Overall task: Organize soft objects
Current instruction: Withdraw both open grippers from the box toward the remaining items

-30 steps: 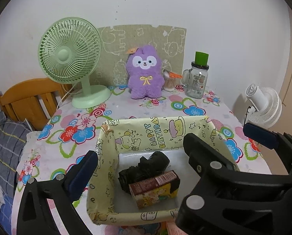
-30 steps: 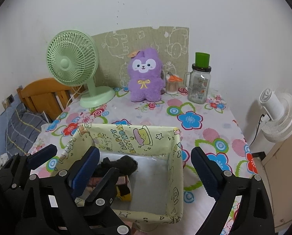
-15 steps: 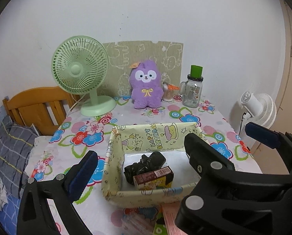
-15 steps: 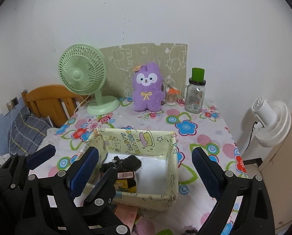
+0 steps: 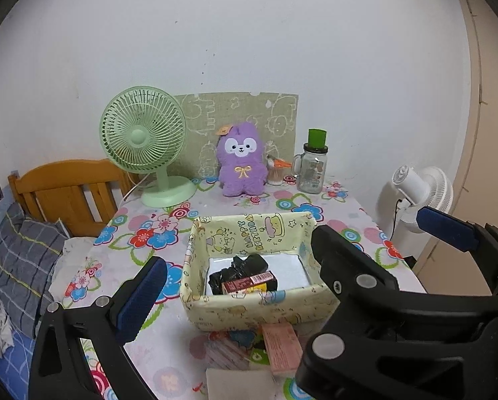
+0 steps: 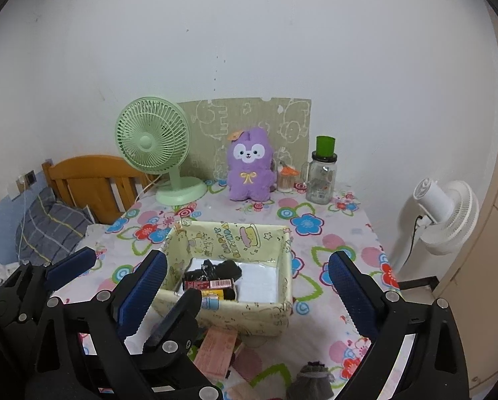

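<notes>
The purple plush toy [image 5: 239,160] sits upright at the back of the flowered tabletop [image 5: 168,336], between the green fan [image 5: 145,140] and a glass jar [image 5: 312,166]. Nearer, the yellow fabric basket [image 5: 249,311] holds a black bundle [image 5: 238,268] and a small carton [image 5: 249,281]. Both claws, left [image 5: 235,288] and right [image 6: 245,286], hang wide apart and empty above the near edge. A pink packet [image 6: 215,350] lies just before the basket.
</notes>
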The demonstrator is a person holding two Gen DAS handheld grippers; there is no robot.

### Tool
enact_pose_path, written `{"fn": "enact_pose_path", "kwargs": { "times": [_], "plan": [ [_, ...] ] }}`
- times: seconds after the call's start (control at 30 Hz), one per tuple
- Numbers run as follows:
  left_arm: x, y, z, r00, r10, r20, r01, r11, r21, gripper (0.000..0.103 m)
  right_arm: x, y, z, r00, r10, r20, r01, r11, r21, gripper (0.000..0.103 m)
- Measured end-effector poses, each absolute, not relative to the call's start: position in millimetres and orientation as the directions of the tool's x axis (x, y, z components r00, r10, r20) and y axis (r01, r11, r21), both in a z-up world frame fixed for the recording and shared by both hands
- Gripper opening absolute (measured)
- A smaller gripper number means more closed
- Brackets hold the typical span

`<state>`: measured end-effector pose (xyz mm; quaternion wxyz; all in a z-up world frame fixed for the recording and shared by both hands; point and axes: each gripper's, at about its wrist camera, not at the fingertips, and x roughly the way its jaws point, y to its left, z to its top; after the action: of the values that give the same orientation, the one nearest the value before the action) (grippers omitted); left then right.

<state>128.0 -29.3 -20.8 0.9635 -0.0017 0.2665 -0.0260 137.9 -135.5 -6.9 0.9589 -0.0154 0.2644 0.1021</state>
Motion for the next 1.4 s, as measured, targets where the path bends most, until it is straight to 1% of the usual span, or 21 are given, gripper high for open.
{"fn": "enact_pose_path", "kwargs": {
  "times": [0.43, 0.77, 1.0, 1.27, 1.4],
  "plan": [
    [91, -33, -20, 0.872, -0.041, -0.487, 0.041, 0.999, -0.011, 0.103, 99, -139, -6, 0.849, 0.191, -0.492, -0.206, 0.978, 0.024, 0.100],
    [76, -40, -39, 0.871, -0.034, -0.490, 0.042, 0.999, 0.005, 0.103, 83, -145, -27, 0.842, 0.203, -0.500, -0.206, 0.977, 0.049, 0.100],
    [72, -43, -53, 0.860, -0.052, -0.508, 0.057, 0.998, -0.004, 0.103, 78, -148, -42, 0.832, 0.198, -0.518, -0.201, 0.978, 0.052, 0.100],
    [72, -43, -80, 0.837, -0.056, -0.544, 0.057, 0.998, -0.015, 0.103, 79, -147, -71, 0.809, 0.202, -0.552, -0.205, 0.977, 0.056, 0.100],
    [70, -40, -95, 0.834, -0.062, -0.549, 0.060, 0.998, -0.022, 0.103, 80, -145, -85, 0.794, 0.211, -0.571, -0.212, 0.975, 0.066, 0.100]
  ]
}}
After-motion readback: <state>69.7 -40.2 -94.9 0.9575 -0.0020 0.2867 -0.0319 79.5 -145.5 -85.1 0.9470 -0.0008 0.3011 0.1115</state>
